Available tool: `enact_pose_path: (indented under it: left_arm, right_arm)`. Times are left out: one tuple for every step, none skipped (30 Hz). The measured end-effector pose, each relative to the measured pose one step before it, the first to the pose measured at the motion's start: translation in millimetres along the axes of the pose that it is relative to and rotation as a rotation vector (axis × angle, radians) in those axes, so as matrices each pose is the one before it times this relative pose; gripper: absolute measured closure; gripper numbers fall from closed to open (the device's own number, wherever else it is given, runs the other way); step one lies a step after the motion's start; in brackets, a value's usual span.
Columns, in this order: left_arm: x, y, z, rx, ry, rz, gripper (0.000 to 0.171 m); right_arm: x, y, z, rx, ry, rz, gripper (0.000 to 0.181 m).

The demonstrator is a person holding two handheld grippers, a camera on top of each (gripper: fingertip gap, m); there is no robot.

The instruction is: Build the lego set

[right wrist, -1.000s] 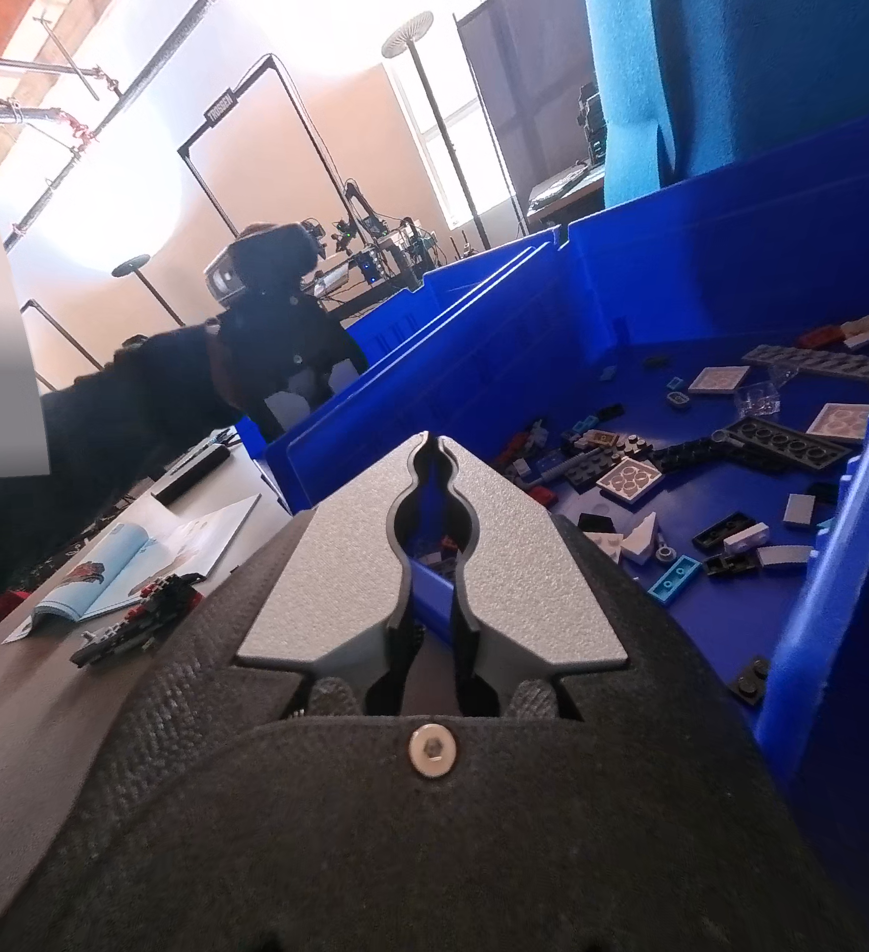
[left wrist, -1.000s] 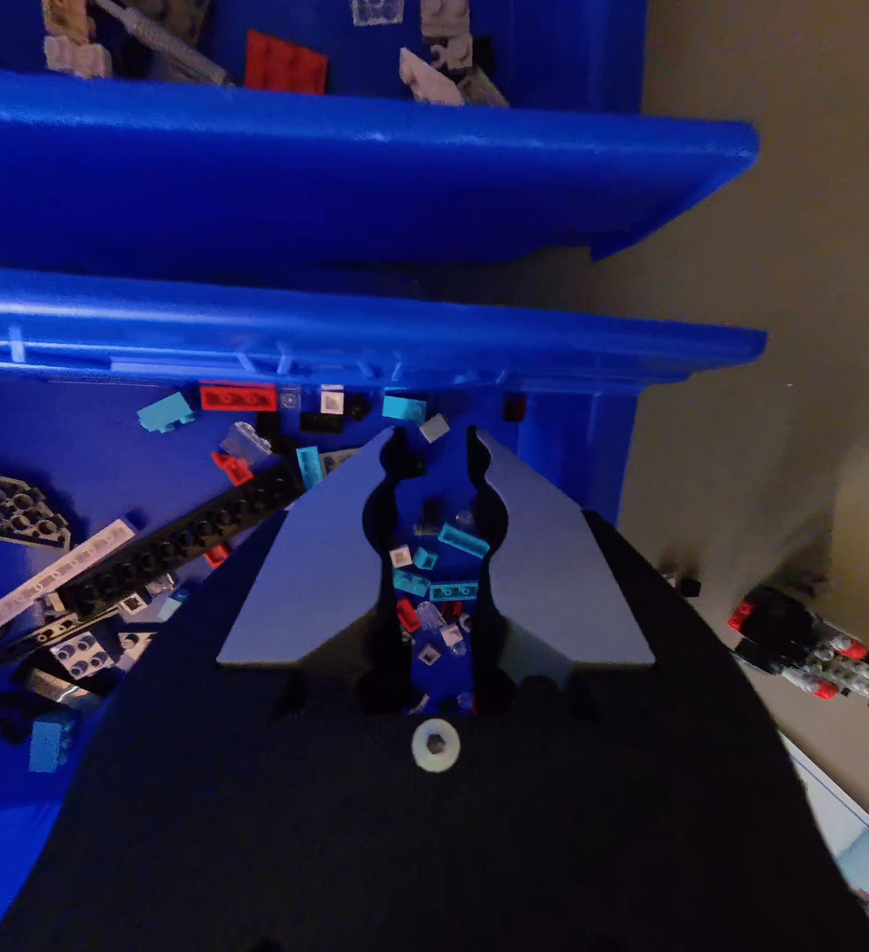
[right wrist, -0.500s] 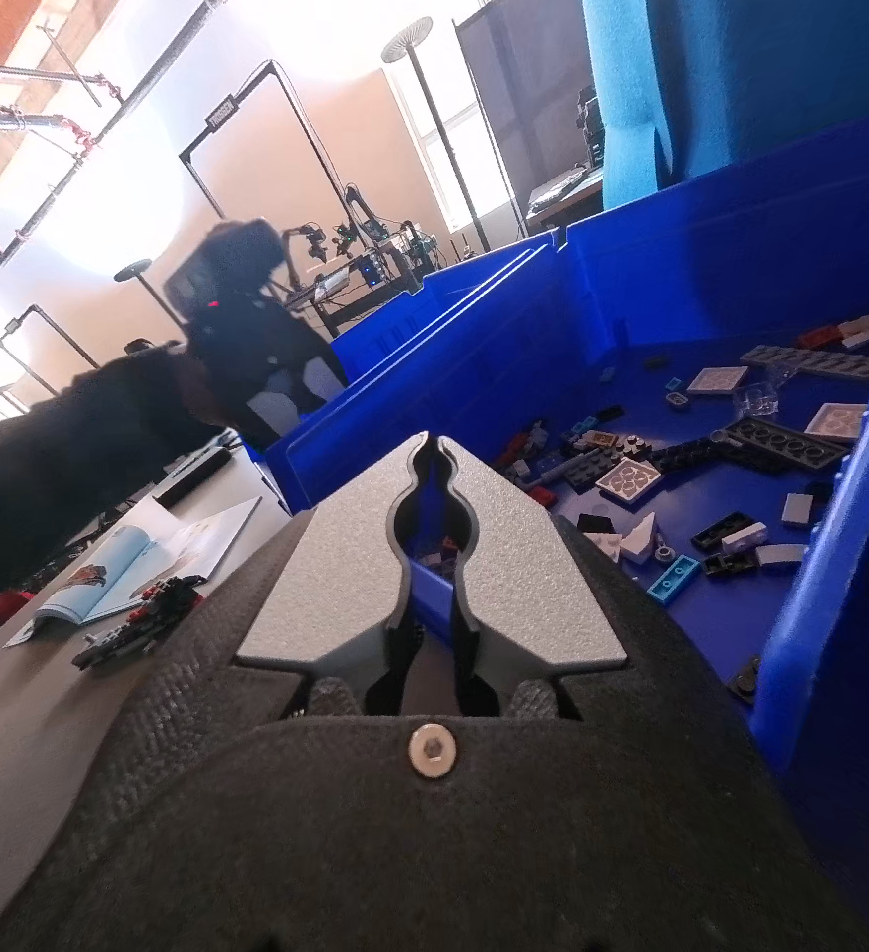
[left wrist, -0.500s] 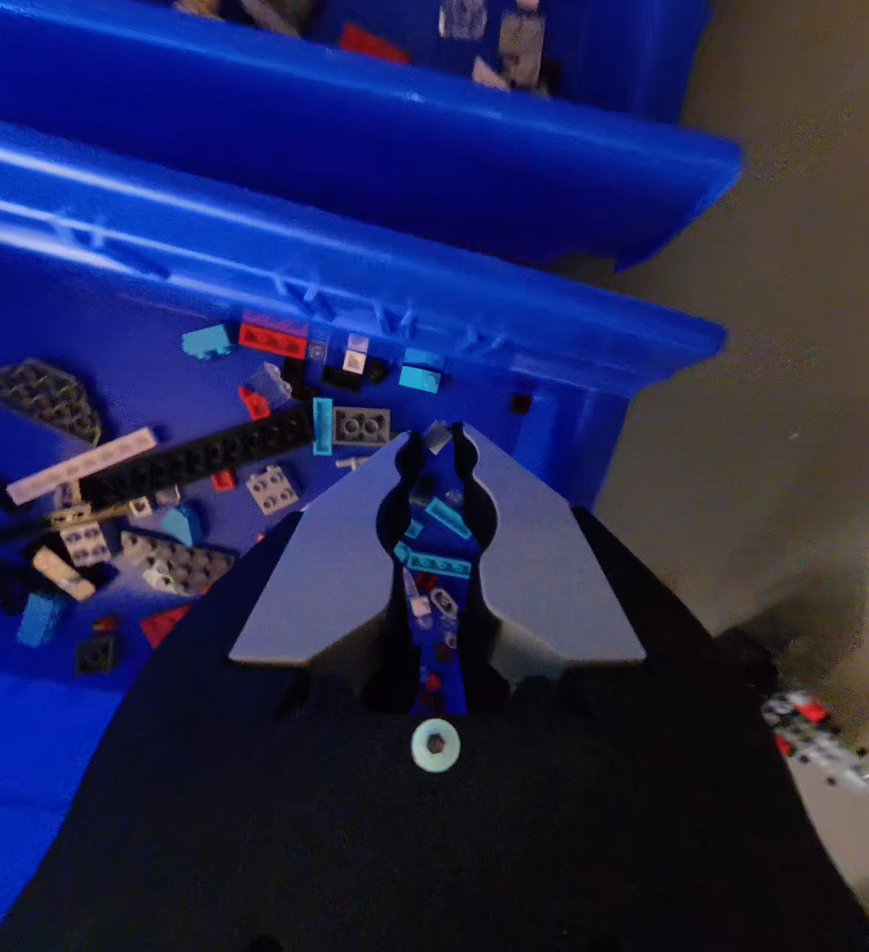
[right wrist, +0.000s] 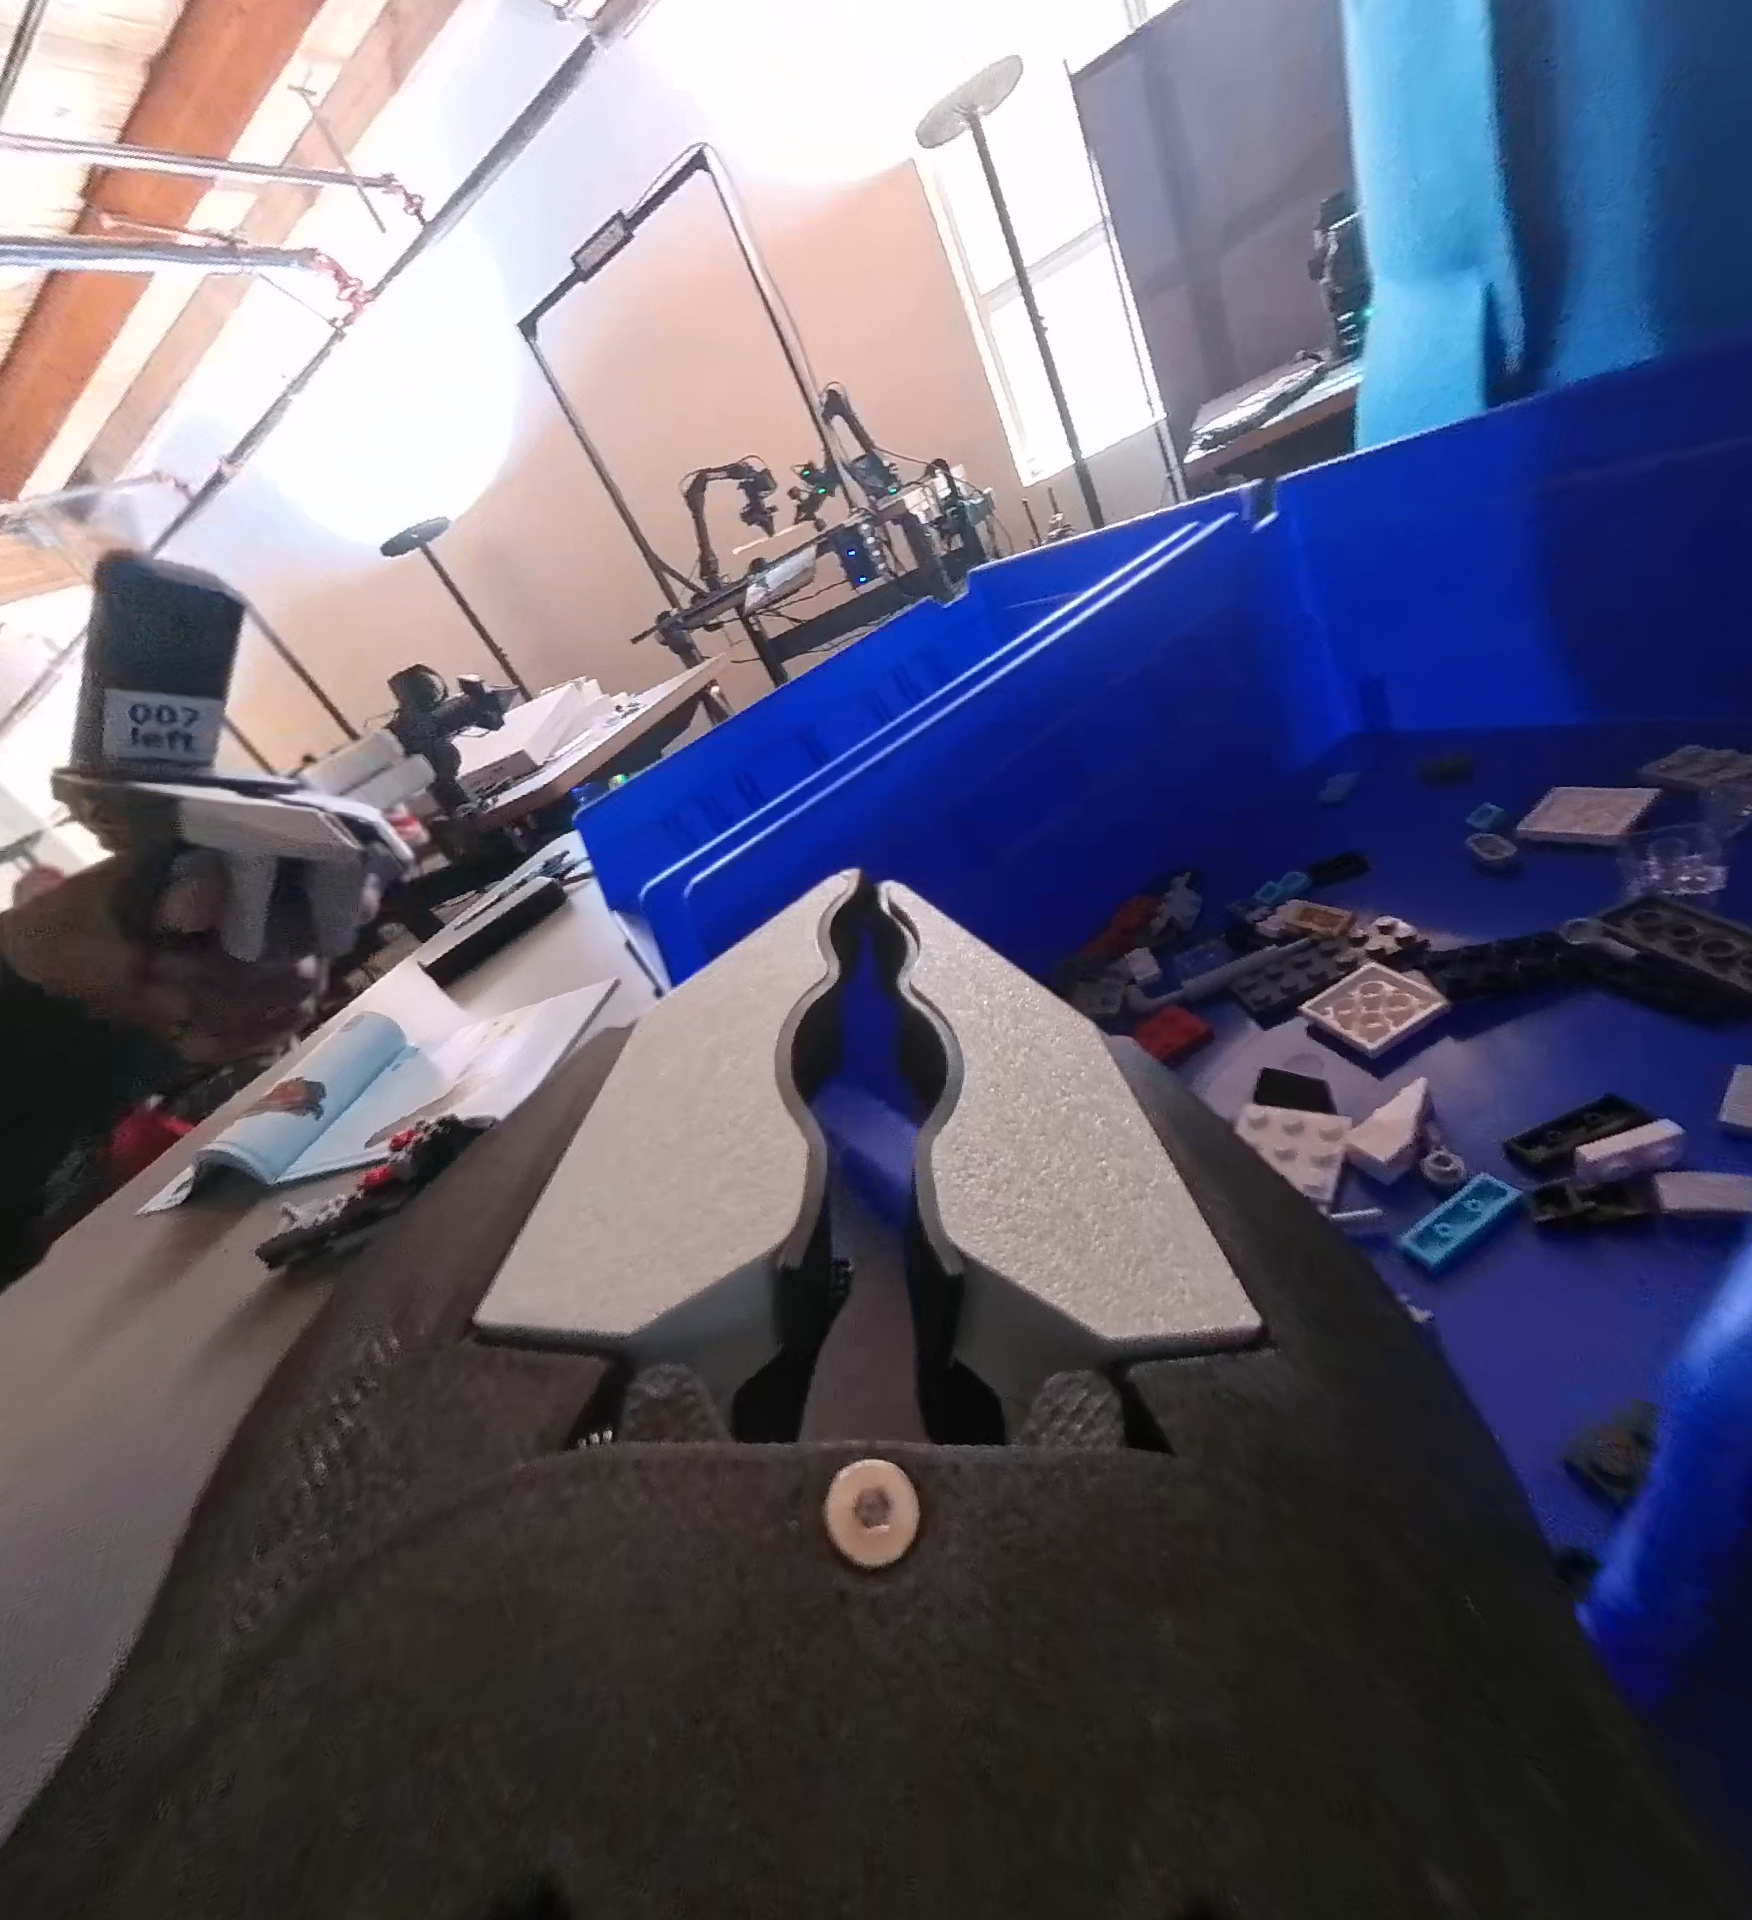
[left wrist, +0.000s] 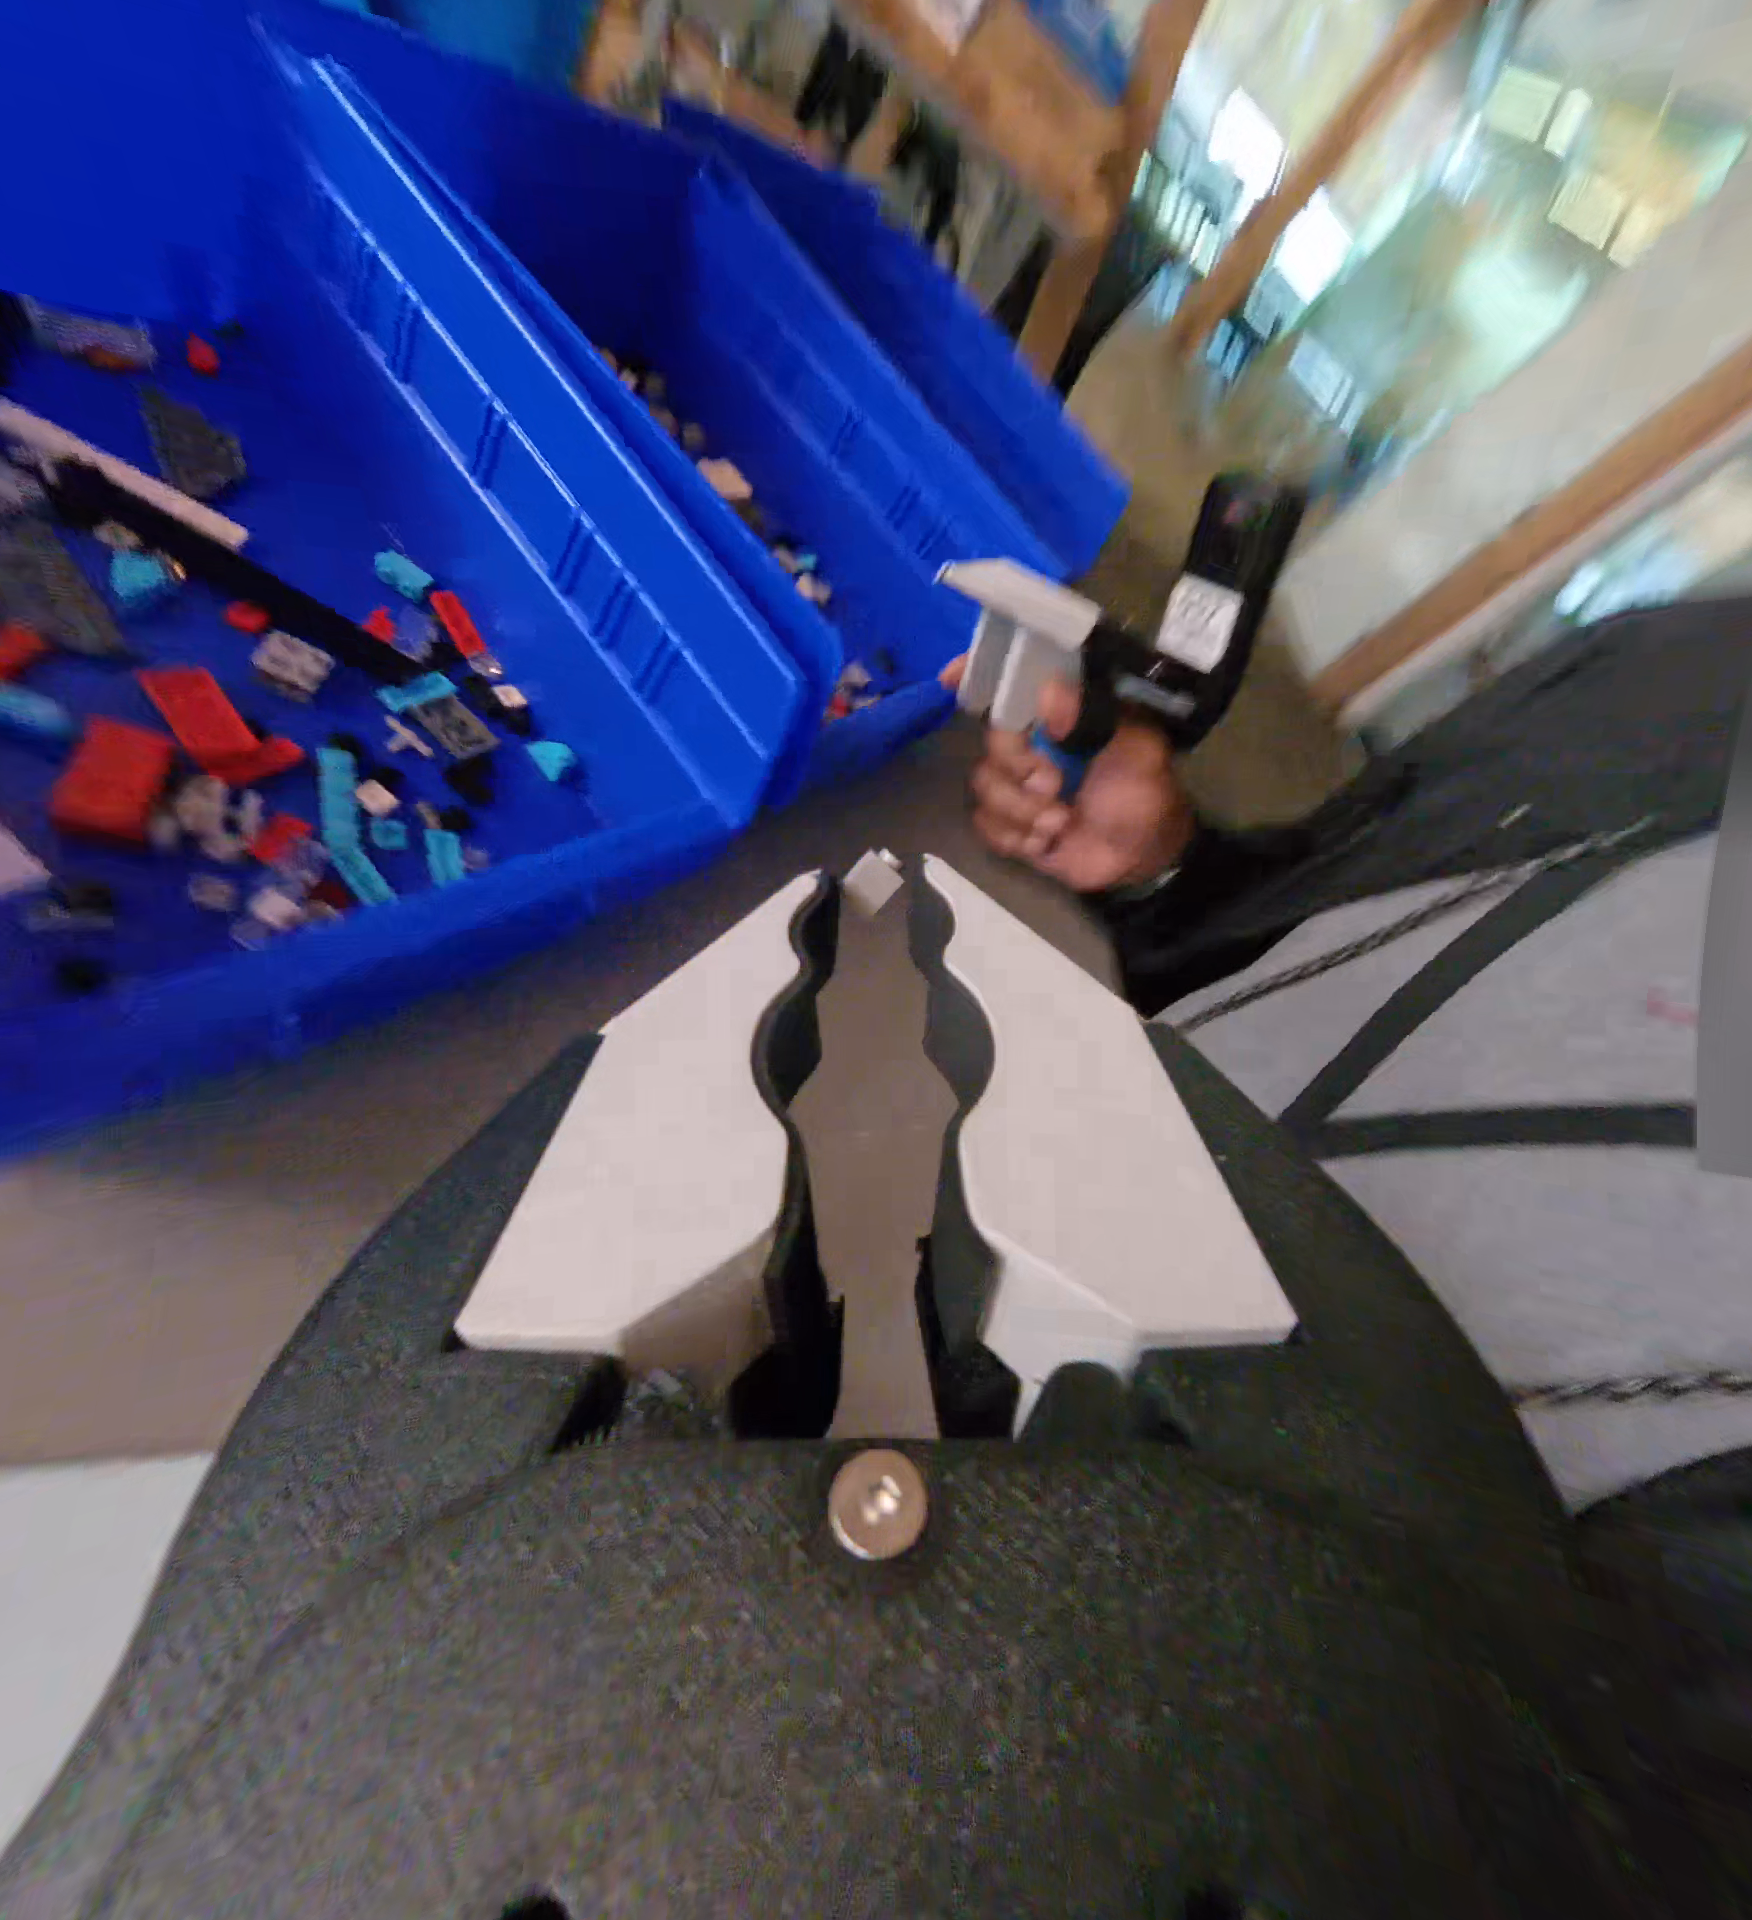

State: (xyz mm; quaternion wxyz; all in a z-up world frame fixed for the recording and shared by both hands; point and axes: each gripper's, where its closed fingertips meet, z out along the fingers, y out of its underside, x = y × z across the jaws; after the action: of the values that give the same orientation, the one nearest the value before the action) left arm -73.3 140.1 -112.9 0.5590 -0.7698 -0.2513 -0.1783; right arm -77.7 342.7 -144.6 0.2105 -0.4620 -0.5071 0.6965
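My left gripper is shut on a small grey lego piece pinched at its tips, held above the brown table beside the near blue bin. That bin holds several loose red, cyan, black and grey bricks. My right gripper is shut and empty, its tips at the wall of a blue bin with loose plates. Each gripper shows in the other's view: the right one in a hand, the left one raised. A small partly built model lies on the table.
An open instruction booklet lies by the model. A second blue bin stands behind the first. A person's hand and dark sleeve are at the right. Stands, lamps and tables fill the room behind.
My left gripper has lifted out of the bin with the small grey piece and swung round over the table toward the right gripper. The right gripper has hardly moved.
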Motion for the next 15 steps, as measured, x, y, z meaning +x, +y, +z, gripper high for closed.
enact_pose_path:
  left_arm:
    - [5.80, 3.04, -8.53, 0.07545, 0.0268, -0.0839, 0.159]
    - [4.17, 2.18, -8.77, 0.08081, 0.0280, -0.0900, 0.159]
    - [2.93, 2.32, -8.69, 0.07607, 0.0308, -0.0879, 0.159]
    - [1.57, 2.46, -8.33, 0.06597, 0.0272, -0.0751, 0.159]
    - [-0.74, 2.56, -8.15, 0.05646, 0.0146, -0.0635, 0.159]
    - [-1.35, 1.80, -7.56, 0.05062, 0.0103, -0.0526, 0.159]
    - [-1.37, 1.70, -6.83, 0.04158, 0.0104, -0.0439, 0.159]
    - [-1.77, 1.48, -5.91, 0.03353, 0.0051, -0.0334, 0.159]
    - [-2.06, 1.25, -5.32, 0.02713, 0.0008, -0.0243, 0.159]
    - [-1.13, 0.61, -4.50, 0.02262, 0.0042, -0.0169, 0.159]
    - [-1.12, 0.46, -3.85, 0.01740, 0.0017, -0.0133, 0.159]
    - [-0.84, 0.17, -3.25, 0.01407, 0.0009, -0.0059, 0.159]
    - [-0.67, 0.28, -2.74, 0.01114, -0.0003, -0.0013, 0.159]
    - [-0.56, 0.07, -2.28, 0.01007, 0.0010, -0.0018, 0.159]
    - [0.30, 0.17, -1.81, 0.00989, 0.0068, -0.0029, 0.159]
  right_arm:
    - [-4.89, 2.02, 0.66, -0.0087, -0.0113, -0.0074, 0.181]
    - [-6.62, 1.98, 1.02, -0.0074, -0.0182, 0.0015, 0.181]
    - [-8.38, 2.14, 1.46, -0.0072, -0.0262, 0.0089, 0.181]
    - [-9.18, 2.63, 2.06, -0.0086, -0.0292, 0.0144, 0.180]
    - [-9.23, 3.26, 2.58, -0.0109, -0.0292, 0.0192, 0.181]
    - [-8.68, 3.85, 3.09, -0.0126, -0.0281, 0.0228, 0.181]
    - [-8.10, 4.02, 3.07, -0.0124, -0.0264, 0.0215, 0.181]
    - [-7.71, 4.13, 3.14, -0.0128, -0.0242, 0.0160, 0.181]
    - [-7.19, 4.20, 3.16, -0.0133, -0.0211, 0.0086, 0.181]
    - [-7.05, 4.22, 3.11, -0.0140, -0.0197, 0.0012, 0.181]
    - [-6.80, 4.21, 3.10, -0.0162, -0.0184, -0.0030, 0.181]
    - [-6.21, 4.06, 3.07, -0.0163, -0.0162, -0.0044, 0.181]
    - [-5.79, 3.54, 3.07, -0.0145, -0.0157, -0.0045, 0.181]
    - [-5.49, 3.31, 3.32, -0.0155, -0.0163, -0.0042, 0.181]
    - [-4.96, 3.22, 3.63, -0.0167, -0.0161, -0.0054, 0.181]
